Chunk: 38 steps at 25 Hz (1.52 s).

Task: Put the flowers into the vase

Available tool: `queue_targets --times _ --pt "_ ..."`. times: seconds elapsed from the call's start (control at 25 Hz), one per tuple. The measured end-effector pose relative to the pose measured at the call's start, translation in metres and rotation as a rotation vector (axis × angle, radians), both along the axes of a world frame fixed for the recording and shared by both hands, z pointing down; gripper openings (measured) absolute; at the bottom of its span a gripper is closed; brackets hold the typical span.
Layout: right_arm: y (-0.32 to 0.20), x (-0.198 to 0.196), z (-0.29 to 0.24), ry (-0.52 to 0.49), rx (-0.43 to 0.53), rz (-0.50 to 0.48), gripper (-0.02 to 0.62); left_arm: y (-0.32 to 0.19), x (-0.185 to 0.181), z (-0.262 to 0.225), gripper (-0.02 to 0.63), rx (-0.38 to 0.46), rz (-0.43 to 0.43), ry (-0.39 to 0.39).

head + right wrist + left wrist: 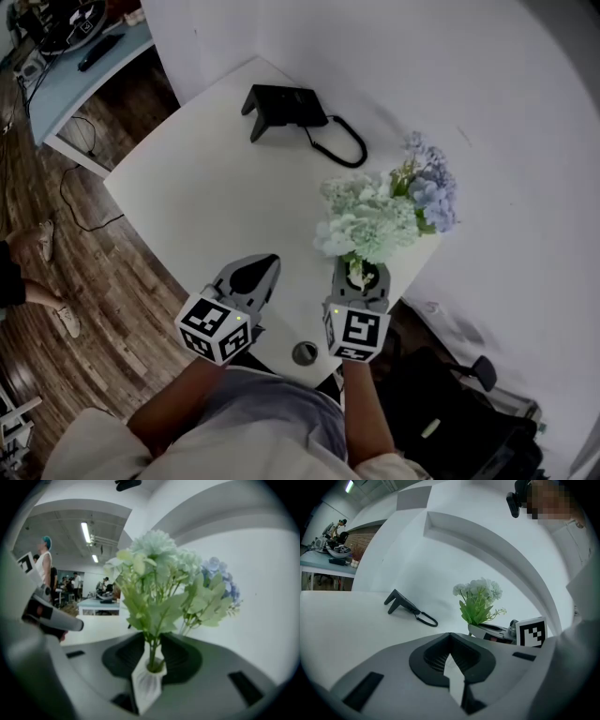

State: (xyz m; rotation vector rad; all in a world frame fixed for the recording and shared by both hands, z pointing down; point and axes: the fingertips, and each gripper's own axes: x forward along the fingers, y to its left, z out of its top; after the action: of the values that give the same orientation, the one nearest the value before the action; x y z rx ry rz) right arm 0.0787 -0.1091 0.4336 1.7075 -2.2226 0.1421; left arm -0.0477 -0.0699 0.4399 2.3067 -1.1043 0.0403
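1. Where the scene is bounded at the far side, a white wall (pixel 394 56) is seen. A white table (pixel 187 197) is set against it, with wood-plank floor (pixel 103 272) to the left.
2. The left gripper (pixel 265 265) is held low over the table's near part by a bare forearm (pixel 173 403) — its jaws are seen closed together on themselves.
3. The right gripper (pixel 361 270) is held just beside it, near the table's right edge. Its jaws are seen parted, with the neck of the small white vase (pixel 147 684) standing between them. Whether the pads touch it cannot be made out.
4. A bunch of pale green-white hydrangea flowers (pixel 368 223) is seen with its stems set down into the vase. The heads rise directly beyond the right gripper.
5. A second bunch of lilac-blue flowers (pixel 434 190) is seen just behind and to the right of the pale one, close to the wall. Its foot is hidden, so what it stands in cannot be told.
6. A black stand (pixel 284 105) with a looped black cable (pixel 339 145) is laid at the table's far side, well apart from both grippers.
7. The vase is placed upright at the table's near right — only its neck and mouth are shown.
8. A round grey grommet (pixel 305 353) is set into the tabletop between the two grippers' marker cubes.
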Motion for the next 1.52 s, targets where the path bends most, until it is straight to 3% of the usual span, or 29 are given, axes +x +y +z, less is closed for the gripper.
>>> queue_targets --times 0.48,0.88,1.52 --pt "0.012 0.009 0.021 -0.016 -0.066 0.036 0.127 0.008 0.006 -0.002 0.025 0.009 0.013 -0.004" --pt "0.028 0.016 0.037 -0.019 -0.122 0.038 0.190 0.021 0.010 -0.003 0.025 0.013 0.012 -0.010" --pt "0.063 0.037 0.036 -0.075 -0.125 0.075 0.187 0.032 0.022 -0.010 0.025 0.033 0.043 -0.008"
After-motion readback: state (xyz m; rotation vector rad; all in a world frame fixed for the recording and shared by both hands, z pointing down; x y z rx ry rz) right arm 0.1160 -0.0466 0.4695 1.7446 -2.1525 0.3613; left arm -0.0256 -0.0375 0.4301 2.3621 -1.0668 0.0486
